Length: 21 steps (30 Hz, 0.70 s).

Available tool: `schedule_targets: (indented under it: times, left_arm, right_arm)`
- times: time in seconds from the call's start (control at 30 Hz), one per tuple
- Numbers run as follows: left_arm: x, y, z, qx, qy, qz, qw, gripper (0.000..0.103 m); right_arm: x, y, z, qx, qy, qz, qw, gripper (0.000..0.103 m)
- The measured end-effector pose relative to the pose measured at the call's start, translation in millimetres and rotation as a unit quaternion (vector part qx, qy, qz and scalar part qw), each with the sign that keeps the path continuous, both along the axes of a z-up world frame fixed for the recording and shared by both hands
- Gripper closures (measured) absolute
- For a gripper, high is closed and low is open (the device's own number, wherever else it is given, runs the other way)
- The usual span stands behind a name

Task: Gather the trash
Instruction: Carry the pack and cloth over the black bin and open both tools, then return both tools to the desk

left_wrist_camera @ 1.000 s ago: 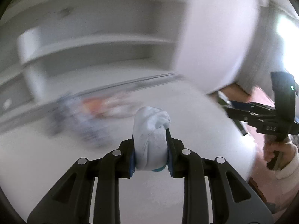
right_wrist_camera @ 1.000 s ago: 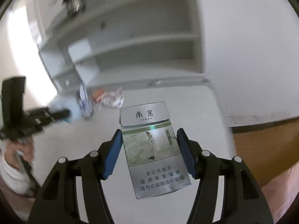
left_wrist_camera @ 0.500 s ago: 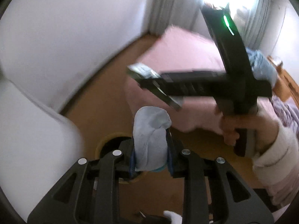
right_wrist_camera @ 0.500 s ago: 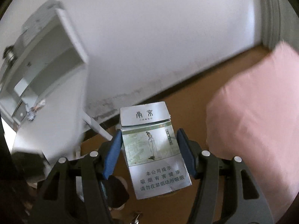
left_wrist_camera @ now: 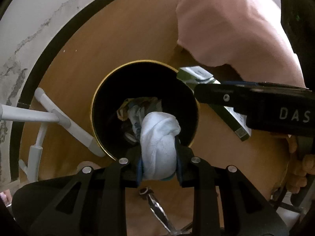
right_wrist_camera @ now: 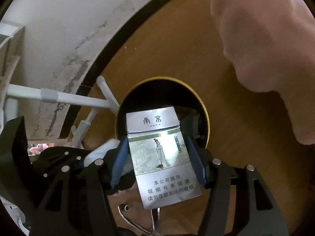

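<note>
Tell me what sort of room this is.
Probably a bedroom at home: pink bedding hangs over a wooden floor, beside a scuffed white wall. A black trash bin stands on the floor, already holding rubbish.

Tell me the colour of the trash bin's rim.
Gold: the trash bin's rim is a thin gold band around a black inside, clearest in the left wrist view.

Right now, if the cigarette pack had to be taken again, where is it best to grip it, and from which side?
Grip the cigarette pack as the right gripper does now: pads on its two narrow long edges, at mid-height below the hinged lid, coming from the bottom end. The flat, stiff sides give the pads parallel faces, and the lid end stays free, pointing at the bin.
</note>
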<state>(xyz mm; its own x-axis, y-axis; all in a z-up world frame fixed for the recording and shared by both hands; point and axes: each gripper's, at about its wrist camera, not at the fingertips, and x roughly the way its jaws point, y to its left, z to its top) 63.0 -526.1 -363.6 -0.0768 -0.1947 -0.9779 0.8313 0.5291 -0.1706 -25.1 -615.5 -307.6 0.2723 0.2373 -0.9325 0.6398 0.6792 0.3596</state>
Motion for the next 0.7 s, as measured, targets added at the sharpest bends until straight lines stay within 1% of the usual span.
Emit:
schedule_targets:
  times: [0.1, 0.2, 0.27, 0.3, 0.33, 0.37, 0.4, 0.47, 0.57, 0.63, 0.67, 0.7]
  left_arm:
    - [13, 4, -9, 0.004, 0.014, 0.011, 0.9998, 0.079]
    - [15, 4, -13, -0.004, 0.026, 0.022, 0.9994, 0.079]
    - [16, 3, -11, -0.007, 0.027, 0.026, 0.9993, 0.079]
    - [17, 2, -10, -0.011, 0.022, 0.028, 0.9993, 0.073]
    - [17, 3, -8, -0.018, 0.017, 0.032, 0.9992, 0.054]
    - [15, 4, -6, -0.025, 0.015, 0.037, 0.9989, 0.039]
    - [14, 6, -2, -0.040, 0.009, 0.048, 0.9980, 0.008]
    - [13, 8, 4, -0.060, 0.002, 0.054, 0.9967, 0.006]
    - [3, 4, 12, -0.062, 0.015, 0.037, 0.9973, 0.006]
    - [-13, 2, 31, -0.081, 0.022, 0.015, 0.9963, 0.006]
    - [-22, 1, 44, -0.098, 0.022, 0.004, 0.9950, 0.006]
    - [-38, 1, 71, -0.133, 0.013, -0.018, 0.9908, 0.006]
  right_arm:
    - [9, -7, -15, 0.021, 0.003, -0.013, 1.000, 0.044]
    - [11, -10, -18, 0.036, -0.001, -0.025, 0.999, 0.044]
    - [13, -14, -19, 0.052, -0.013, -0.033, 0.998, 0.043]
    - [14, -15, -18, 0.062, -0.020, -0.035, 0.997, 0.034]
    - [14, -17, -16, 0.066, -0.016, -0.037, 0.997, 0.017]
    - [15, -18, -16, 0.066, -0.013, -0.040, 0.997, 0.013]
    - [15, -20, -11, 0.065, -0.018, -0.043, 0.997, 0.013]
    - [12, -26, -3, 0.055, -0.022, -0.051, 0.997, 0.013]
    - [-3, -41, 26, 0.027, -0.036, -0.087, 0.995, 0.013]
    - [-18, -50, 65, -0.029, -0.049, -0.109, 0.992, 0.013]
    - [-26, -53, 90, -0.069, -0.057, -0.116, 0.989, 0.013]
    - [-33, -53, 110, -0.098, -0.066, -0.122, 0.986, 0.011]
